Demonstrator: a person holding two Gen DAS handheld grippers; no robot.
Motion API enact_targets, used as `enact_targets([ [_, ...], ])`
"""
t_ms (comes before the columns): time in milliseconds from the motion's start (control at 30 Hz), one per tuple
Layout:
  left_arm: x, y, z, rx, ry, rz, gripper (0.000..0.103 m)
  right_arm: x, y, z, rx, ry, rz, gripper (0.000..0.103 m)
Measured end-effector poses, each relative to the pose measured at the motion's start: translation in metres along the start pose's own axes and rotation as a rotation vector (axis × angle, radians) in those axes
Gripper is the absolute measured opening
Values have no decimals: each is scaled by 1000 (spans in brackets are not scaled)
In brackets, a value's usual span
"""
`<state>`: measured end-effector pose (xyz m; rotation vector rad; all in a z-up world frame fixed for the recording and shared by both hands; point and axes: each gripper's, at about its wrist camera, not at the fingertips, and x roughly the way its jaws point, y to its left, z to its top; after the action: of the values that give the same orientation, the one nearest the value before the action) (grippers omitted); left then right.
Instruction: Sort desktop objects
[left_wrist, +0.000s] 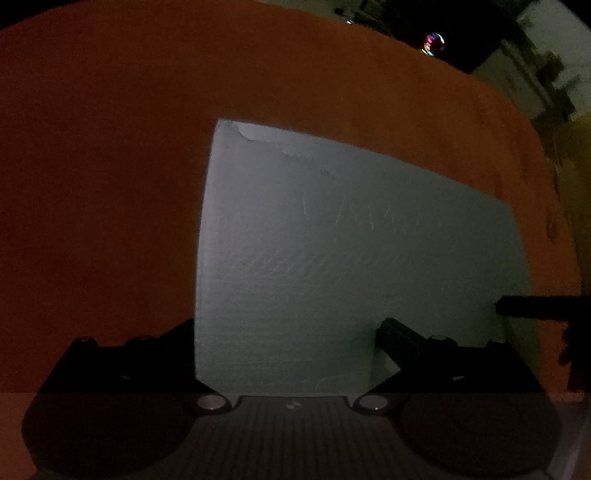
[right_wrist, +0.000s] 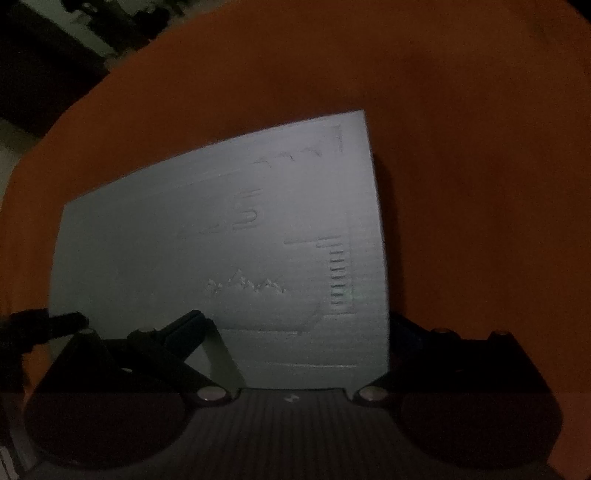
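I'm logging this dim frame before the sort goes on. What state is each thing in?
pale sheet: flat on the orange surface, torn at one far corner, embossed marks on its face.
left gripper: open, fingers straddling the sheet's corner.
right gripper: open, straddling the opposite corner.

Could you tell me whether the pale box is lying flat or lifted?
Cannot tell. The pale box fills both views between each gripper's jaws, hiding its underside against the orange surface.

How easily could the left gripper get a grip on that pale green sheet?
Probably yes. The left gripper already has the pale green sheet between its open fingers, one on each side, with nothing in between. The dim light hides whether they touch it. The right gripper straddles the same sheet.
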<state>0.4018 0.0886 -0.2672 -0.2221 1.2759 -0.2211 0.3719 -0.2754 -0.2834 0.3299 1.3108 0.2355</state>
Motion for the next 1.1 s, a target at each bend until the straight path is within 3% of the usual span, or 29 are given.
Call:
enact_targets([
  [133,-17,-3,-3,-91,-55,45,102,-16,6,5,0,-33,23,103],
  [300,-35,-31,-10,-116,-109,121,103,-30,16,3,15,-69,-21,103],
  [433,-46,-44,-20,-106,-129,138,103,-38,24,5,58,-75,-38,103],
  [533,-64,-27,-31,-101,-143,136,102,-48,26,-2,56,-84,-35,103],
  [867,-124,-33,-59,-81,-198,99,102,-61,52,-36,-3,-167,-39,103],
  [1100,-159,-29,-83,-77,-296,109,102,-87,77,-63,-39,-211,-43,103],
])
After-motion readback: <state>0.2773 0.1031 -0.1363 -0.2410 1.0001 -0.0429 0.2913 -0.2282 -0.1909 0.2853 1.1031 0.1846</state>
